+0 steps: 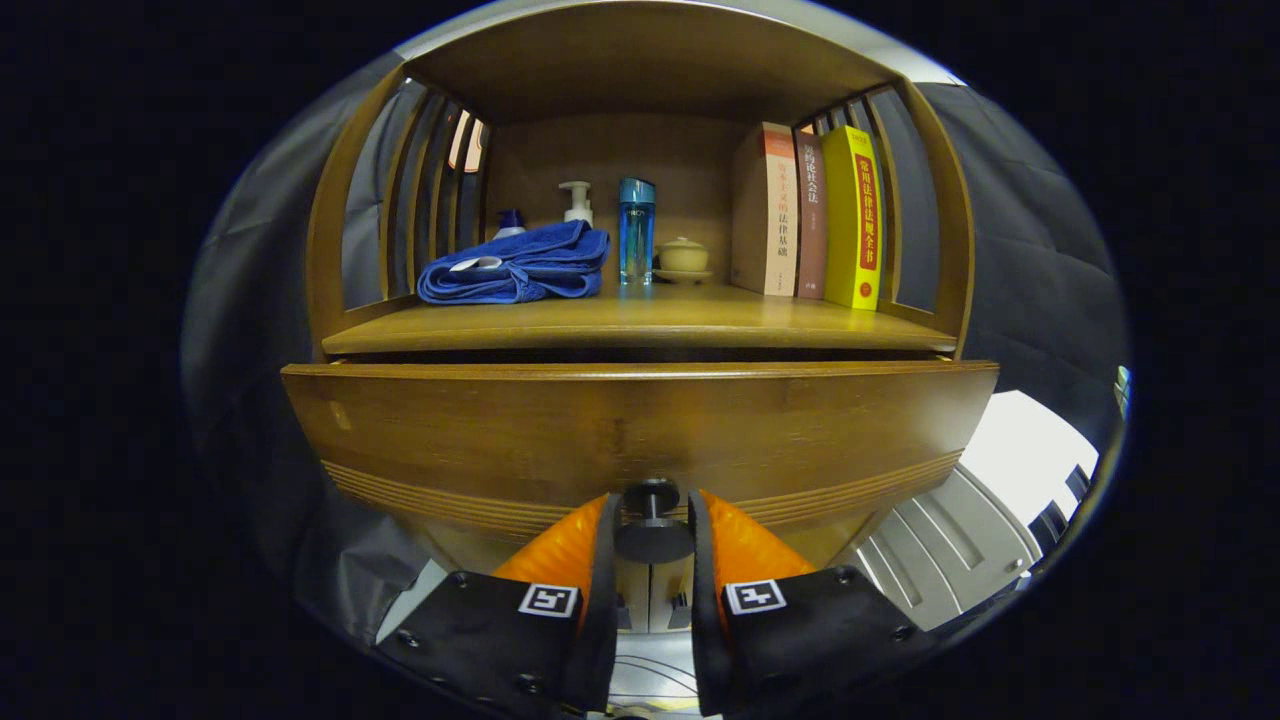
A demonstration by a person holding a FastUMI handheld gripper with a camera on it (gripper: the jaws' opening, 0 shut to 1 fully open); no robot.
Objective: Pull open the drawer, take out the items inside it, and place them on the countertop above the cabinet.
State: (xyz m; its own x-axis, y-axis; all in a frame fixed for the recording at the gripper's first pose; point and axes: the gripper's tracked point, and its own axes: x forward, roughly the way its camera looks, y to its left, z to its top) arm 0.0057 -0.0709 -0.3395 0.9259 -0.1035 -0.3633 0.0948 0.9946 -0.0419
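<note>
The shelf holds 3 upright books (pixel 806 212) at 2 o'clock, 1 folded blue towel (pixel 517 264) at 10 o'clock, and 3 bottles (pixel 635 231) with 1 lidded cup (pixel 684 257) between. At 6 o'clock, 1 drawer (pixel 640 430) carries 1 knob (pixel 652 525), flanked by the 1 claw (pixel 652 520) and its 2 fingers.

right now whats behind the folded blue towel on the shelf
Behind the folded blue towel stand a white pump bottle and a blue-capped bottle; the towel covers their lower parts. The gripper straddles the drawer's dark round knob.

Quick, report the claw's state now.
Claw: shut on the drawer knob, one finger on each side of it.
</note>
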